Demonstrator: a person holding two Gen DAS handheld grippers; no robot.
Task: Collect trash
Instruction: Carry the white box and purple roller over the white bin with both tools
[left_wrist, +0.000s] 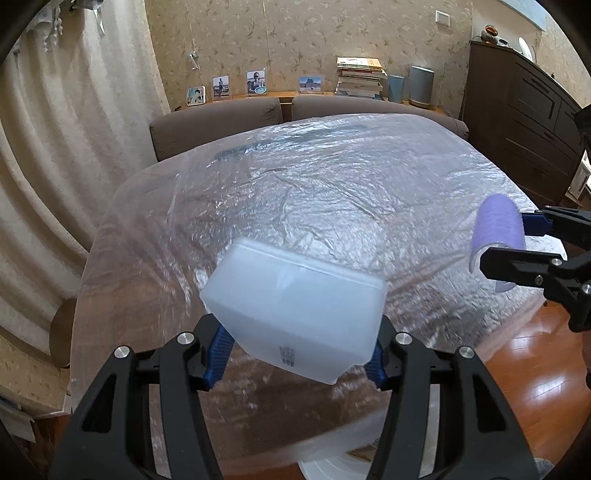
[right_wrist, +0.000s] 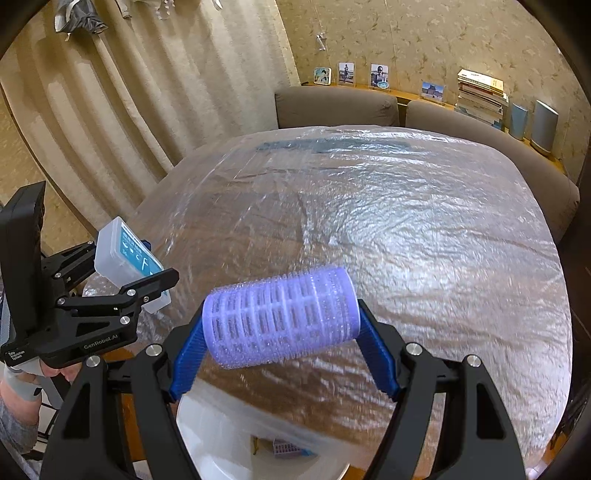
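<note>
The right gripper clasps a purple hair roller end to end; the left gripper clamps a translucent plastic box. Both hang over the near edge of the plastic-covered table. A white bin sits below: carrying step, release over it comes next.

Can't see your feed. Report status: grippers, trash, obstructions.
Left hand-held gripper shut on white plastic box. Right hand-held gripper shut on purple hair roller. White bin below table edge; nothing blocking.
</note>
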